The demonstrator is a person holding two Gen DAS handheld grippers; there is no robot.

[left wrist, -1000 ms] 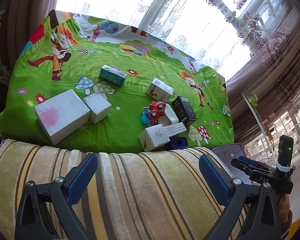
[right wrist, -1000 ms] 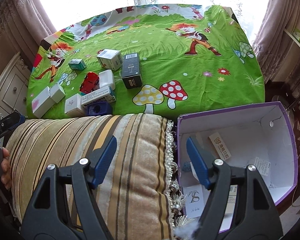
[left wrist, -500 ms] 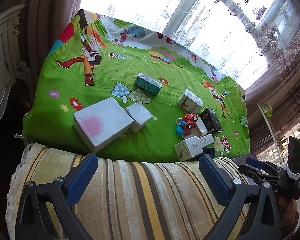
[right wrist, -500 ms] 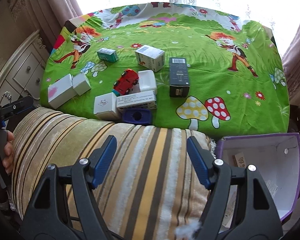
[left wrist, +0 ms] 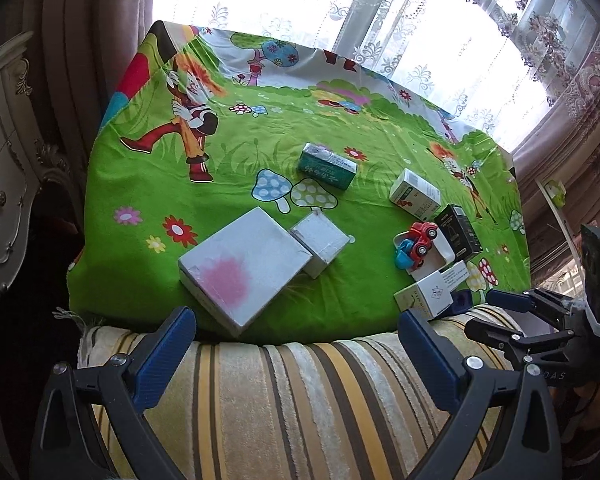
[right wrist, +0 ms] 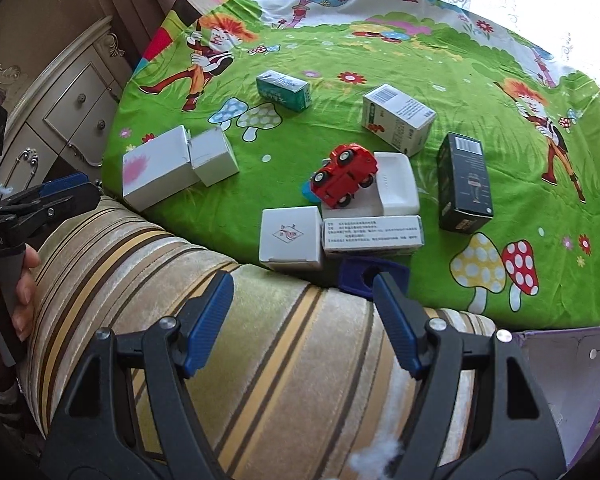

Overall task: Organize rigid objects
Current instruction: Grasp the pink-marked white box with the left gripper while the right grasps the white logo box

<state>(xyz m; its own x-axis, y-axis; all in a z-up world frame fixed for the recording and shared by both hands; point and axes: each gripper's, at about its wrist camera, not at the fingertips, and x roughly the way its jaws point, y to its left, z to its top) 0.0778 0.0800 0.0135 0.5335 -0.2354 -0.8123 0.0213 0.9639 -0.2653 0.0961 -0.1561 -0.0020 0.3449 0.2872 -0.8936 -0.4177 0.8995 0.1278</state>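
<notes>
- Sunlit lace curtains [left wrist: 300, 4] hang behind a table under a bright green cartoon-print cloth [left wrist: 236, 168], and a striped velvet cushion [left wrist: 300, 400] fills the near side of the left wrist view.
- Over that cushion the left gripper [left wrist: 296, 354] has its blue-padded jaws spread wide, with nothing between them.
- At 12 o'clock from it lies a large flat white box with a pink stain [left wrist: 244, 268], touching a small white cube-like box [left wrist: 320, 242] at its 2 o'clock.
- Farther off, a teal carton [left wrist: 328, 166] lies on the cloth; toward 2 o'clock a red toy car [left wrist: 420, 238] leans on a white tray [left wrist: 444, 252].
- The right gripper [left wrist: 512, 312] enters at 3 o'clock in this view.
- From the right wrist view, the right gripper [right wrist: 302, 312] is likewise spread apart and empty above the cushion.
- At 12 o'clock, at the table edge, sit a white square box with a small logo [right wrist: 290, 238] and a white printed long carton [right wrist: 374, 234], side by side.
- Just beyond the right fingertip lies a dark blue plastic piece [right wrist: 360, 276].
- A black upright-printed box [right wrist: 464, 184] lies at 1 o'clock, a white-and-green carton [right wrist: 398, 118] beyond the car.
- A purple-rimmed open box [right wrist: 572, 380] sits at 4 o'clock, off the table.
- A hand [right wrist: 16, 312] grips the left gripper's handle at 9 o'clock.
</notes>
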